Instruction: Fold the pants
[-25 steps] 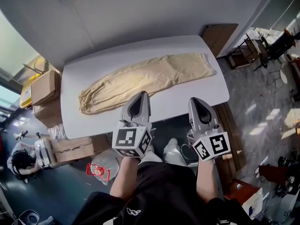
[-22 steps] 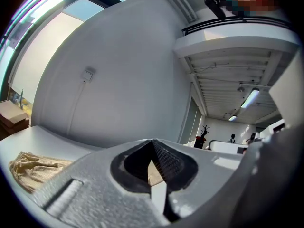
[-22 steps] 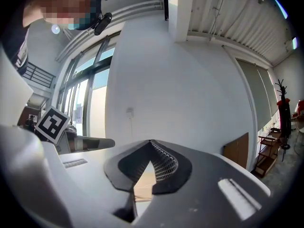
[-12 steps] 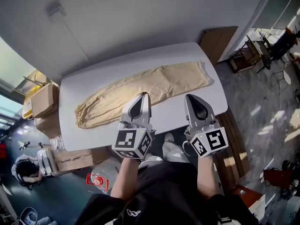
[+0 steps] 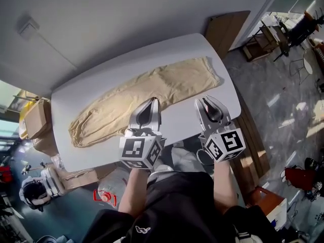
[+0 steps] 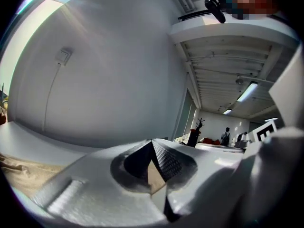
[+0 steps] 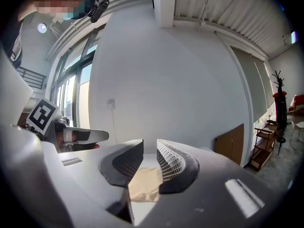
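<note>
Beige pants (image 5: 147, 92) lie lengthwise across the white table (image 5: 101, 80), waist end at the right, cuffs at the left. My left gripper (image 5: 152, 101) hovers over the near edge of the pants at their middle; its tips meet, shut, gripping nothing (image 6: 152, 144). My right gripper (image 5: 206, 101) hangs over bare table just short of the waist end. Its jaws are opening, with a narrow gap and nothing between them (image 7: 149, 146). Through that gap a piece of the pants (image 7: 145, 186) shows on the table beyond.
Cardboard boxes (image 5: 35, 120) are stacked on the floor left of the table. A wooden board (image 5: 225, 27) leans against the wall at the table's right end. A red and white object (image 5: 104, 196) lies on the floor near my legs. Chairs and racks stand at the far right.
Both grippers have moved forward from the table's near edge to the pants. The right gripper's jaws, shut before, have parted a little.
</note>
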Action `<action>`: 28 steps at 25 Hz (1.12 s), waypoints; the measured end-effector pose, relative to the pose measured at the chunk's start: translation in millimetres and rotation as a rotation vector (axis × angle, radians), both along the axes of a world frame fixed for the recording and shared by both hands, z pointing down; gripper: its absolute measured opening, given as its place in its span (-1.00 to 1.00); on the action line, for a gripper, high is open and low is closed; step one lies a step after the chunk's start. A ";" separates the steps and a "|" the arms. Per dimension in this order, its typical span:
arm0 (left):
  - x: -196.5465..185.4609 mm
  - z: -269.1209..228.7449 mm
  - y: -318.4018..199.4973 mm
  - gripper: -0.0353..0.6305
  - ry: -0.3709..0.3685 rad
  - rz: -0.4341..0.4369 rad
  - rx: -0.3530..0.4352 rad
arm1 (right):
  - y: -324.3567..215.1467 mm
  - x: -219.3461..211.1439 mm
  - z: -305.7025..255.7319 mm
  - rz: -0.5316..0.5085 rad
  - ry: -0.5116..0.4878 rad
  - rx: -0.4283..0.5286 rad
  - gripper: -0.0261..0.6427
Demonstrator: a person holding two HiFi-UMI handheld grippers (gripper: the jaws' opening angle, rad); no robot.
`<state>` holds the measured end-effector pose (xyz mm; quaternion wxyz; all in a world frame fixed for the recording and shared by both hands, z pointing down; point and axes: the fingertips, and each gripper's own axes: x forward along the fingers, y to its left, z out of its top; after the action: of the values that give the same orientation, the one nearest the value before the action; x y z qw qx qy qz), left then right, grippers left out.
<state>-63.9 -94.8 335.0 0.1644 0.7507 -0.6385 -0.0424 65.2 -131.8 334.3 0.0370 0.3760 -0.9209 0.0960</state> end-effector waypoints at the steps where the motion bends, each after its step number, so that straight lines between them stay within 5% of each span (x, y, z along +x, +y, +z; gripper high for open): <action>1: 2.0 5.3 -5.5 -0.88 -0.001 0.002 -0.010 | -5.1 2.9 6.6 0.005 0.009 -0.012 -0.62; 9: 31.8 38.6 -43.1 -0.88 -0.003 0.069 -0.088 | -43.7 29.0 55.4 0.054 0.020 -0.151 -0.32; 28: 86.6 116.6 -126.8 -0.88 -0.061 0.163 -0.256 | -137.1 103.8 181.4 0.202 0.038 -0.440 -0.14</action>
<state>22.6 -221.6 451.5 0.2421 0.7739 -0.5803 0.0756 169.0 -269.0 515.7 0.1256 0.4511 -0.8345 0.2903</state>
